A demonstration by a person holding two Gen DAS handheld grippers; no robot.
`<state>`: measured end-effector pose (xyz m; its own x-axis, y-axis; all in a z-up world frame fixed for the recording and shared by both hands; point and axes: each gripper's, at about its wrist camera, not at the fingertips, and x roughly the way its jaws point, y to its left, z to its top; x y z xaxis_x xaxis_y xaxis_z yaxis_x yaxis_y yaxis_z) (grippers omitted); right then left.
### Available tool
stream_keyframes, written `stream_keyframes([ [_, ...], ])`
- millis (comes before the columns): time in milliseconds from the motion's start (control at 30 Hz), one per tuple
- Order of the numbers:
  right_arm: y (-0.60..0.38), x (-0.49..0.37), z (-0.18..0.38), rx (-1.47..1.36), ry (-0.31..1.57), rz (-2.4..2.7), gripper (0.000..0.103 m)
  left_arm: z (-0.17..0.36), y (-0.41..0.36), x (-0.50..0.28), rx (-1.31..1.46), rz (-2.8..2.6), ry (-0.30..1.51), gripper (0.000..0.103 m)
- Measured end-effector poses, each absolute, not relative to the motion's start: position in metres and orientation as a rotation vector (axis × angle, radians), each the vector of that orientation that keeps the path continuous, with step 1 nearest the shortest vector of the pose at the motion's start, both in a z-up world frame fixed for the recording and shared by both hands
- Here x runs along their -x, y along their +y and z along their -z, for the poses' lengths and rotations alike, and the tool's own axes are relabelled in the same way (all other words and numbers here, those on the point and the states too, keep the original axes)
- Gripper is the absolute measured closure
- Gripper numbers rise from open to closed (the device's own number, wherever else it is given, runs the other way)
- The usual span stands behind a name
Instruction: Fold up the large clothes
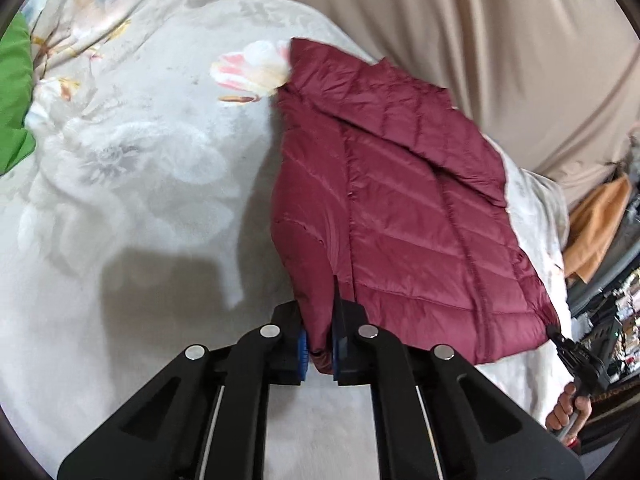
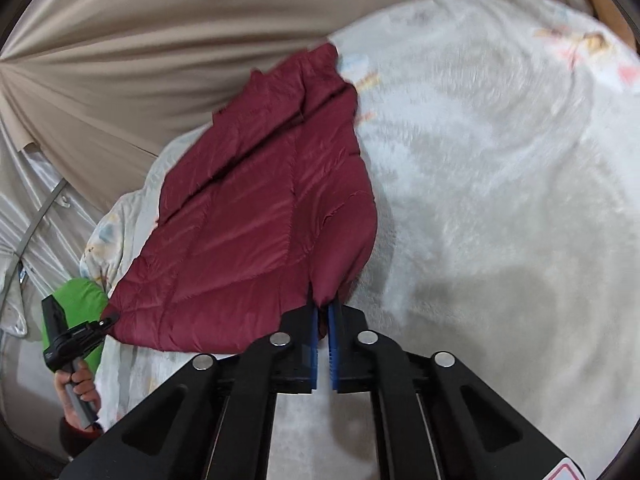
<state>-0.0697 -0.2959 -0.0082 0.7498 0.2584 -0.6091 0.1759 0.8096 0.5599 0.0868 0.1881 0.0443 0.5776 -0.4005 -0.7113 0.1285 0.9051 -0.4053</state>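
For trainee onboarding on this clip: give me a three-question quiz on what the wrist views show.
1. True or false: both grippers are shut on the maroon jacket.
2. What does the jacket lie on? A) wooden floor B) floral blanket C) metal rack
3. In the right wrist view, what colour is the item behind the left gripper?

Key: 1 true: left gripper and right gripper each pinch a near corner. 2 B. 3 green.
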Motion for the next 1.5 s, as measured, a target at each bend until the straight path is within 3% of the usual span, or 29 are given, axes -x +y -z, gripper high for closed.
stream_keyframes([
  [400,-0.275,0.200,-0.031,-0.593,0.560,-0.080,0.101,-0.075,0.237,0.025,0.430,0.399,0.827,0.098],
  [600,-0.267,0.276,-0.082,-0.558,0.330,-0.116,0.102,-0.139,0.255,0.087,0.453,0.411,0.572,0.098],
  [733,-0.268,0.292,-0.113,-0.534,0.175,-0.130,0.102,-0.161,0.260,0.086,0.462,0.394,0.475,0.098],
  [900,-0.278,0.248,-0.122,-0.544,0.156,-0.137,0.102,-0.162,0.244,0.029,0.438,0.364,0.511,0.098],
  [1233,-0.300,0.144,-0.075,-0.618,0.394,-0.097,0.102,-0.089,0.220,-0.053,0.391,0.296,0.737,0.097],
  [1500,-0.310,0.076,-0.104,-0.558,0.372,-0.091,0.102,-0.108,0.205,-0.115,0.367,0.285,0.723,0.097],
])
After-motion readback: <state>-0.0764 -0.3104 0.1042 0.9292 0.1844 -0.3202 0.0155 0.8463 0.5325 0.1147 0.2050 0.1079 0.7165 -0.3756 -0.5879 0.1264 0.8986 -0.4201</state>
